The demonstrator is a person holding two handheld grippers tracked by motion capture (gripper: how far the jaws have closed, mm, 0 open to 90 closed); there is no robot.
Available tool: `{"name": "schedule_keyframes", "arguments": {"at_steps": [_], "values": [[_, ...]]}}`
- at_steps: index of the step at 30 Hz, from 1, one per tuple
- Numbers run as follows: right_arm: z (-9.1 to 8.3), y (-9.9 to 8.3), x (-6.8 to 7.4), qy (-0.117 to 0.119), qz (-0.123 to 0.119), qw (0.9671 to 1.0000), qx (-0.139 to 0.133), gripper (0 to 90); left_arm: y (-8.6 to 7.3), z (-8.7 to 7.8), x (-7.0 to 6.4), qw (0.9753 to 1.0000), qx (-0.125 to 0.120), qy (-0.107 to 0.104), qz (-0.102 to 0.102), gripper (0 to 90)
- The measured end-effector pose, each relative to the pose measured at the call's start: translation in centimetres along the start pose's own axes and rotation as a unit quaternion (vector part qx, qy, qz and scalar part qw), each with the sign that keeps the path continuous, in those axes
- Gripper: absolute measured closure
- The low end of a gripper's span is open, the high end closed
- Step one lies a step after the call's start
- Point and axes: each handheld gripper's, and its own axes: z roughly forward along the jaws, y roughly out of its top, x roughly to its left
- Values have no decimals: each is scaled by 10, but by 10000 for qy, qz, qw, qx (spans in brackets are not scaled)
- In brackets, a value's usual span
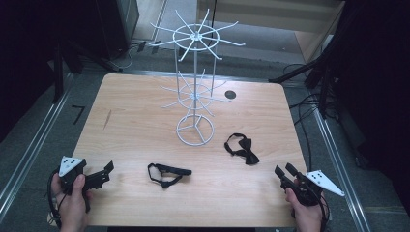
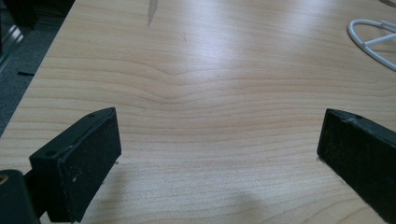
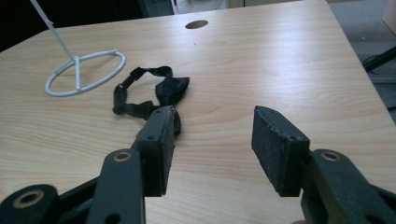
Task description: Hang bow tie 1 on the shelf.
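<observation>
Both the left gripper (image 1: 107, 173) and right gripper (image 1: 285, 172), jaws apart and empty, rest at the table's near edge; two black bow ties (image 1: 241, 148) (image 1: 167, 174) lie before the wire stand (image 1: 195, 130), whose light frame a careless reach could tip.

Pale wooden surface (image 1: 145, 111) with a round hole (image 1: 230, 94) near its far edge, on grey floor (image 1: 29, 145); dark stands (image 1: 329, 67) and cables (image 1: 304, 111) flank it.

Both tools, L (image 1: 107, 172) & R (image 1: 284, 171), agape, low.
</observation>
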Motion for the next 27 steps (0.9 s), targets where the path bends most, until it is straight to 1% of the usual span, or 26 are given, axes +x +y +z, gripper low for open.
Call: {"name": "schedule_keyframes", "arguments": {"at_steps": [4, 5, 7, 9, 13, 14, 17, 19, 21, 23, 25, 26, 27], "values": [[4, 3, 7, 18, -73, 10000, -1, 502, 0, 0, 0, 10000, 0, 7, -5, 0], [5, 4, 9, 42, -131, 9999, -3, 503, 0, 0, 0, 10000, 1, 8, -4, 0], [5, 5, 14, 91, -123, 9999, 11, 503, 0, 0, 0, 10000, 1, 4, -5, 0], [7, 7, 19, 130, -206, 9997, -14, 503, 0, 0, 0, 10000, 7, 4, -1, 0], [12, 9, 31, 301, -297, 9991, 45, 504, 0, 0, -1, 10000, 33, 28, 3, 0], [13, 10, 34, 308, -299, 9991, 62, 505, 0, 0, -1, 10000, 33, 28, 3, 0], [16, 11, 46, 387, -428, 9983, 87, 507, 0, 1, -1, 10000, 37, 26, -2, 0], [18, 13, 56, 521, -505, 9973, 143, 507, 0, 1, -1, 10000, 37, 26, -3, 0], [21, 14, 64, 600, -571, 9964, 194, 507, 0, 1, -1, 10000, 36, 27, -4, 0], [24, 15, 70, 731, -560, 9954, 256, 501, 0, 1, -1, 10000, 35, 27, -6, 0], [27, 16, 75, 836, -557, 9946, 269, 493, 0, 0, 0, 10000, 46, 17, -2, 0], [29, 16, 78, 927, -540, 9939, 267, 485, 0, 1, 0, 10000, 34, 14, -2, 0], [31, 16, 82, 994, -573, 9931, 238, 467, 0, 1, 0, 10000, 33, 13, -3, 0]]}}
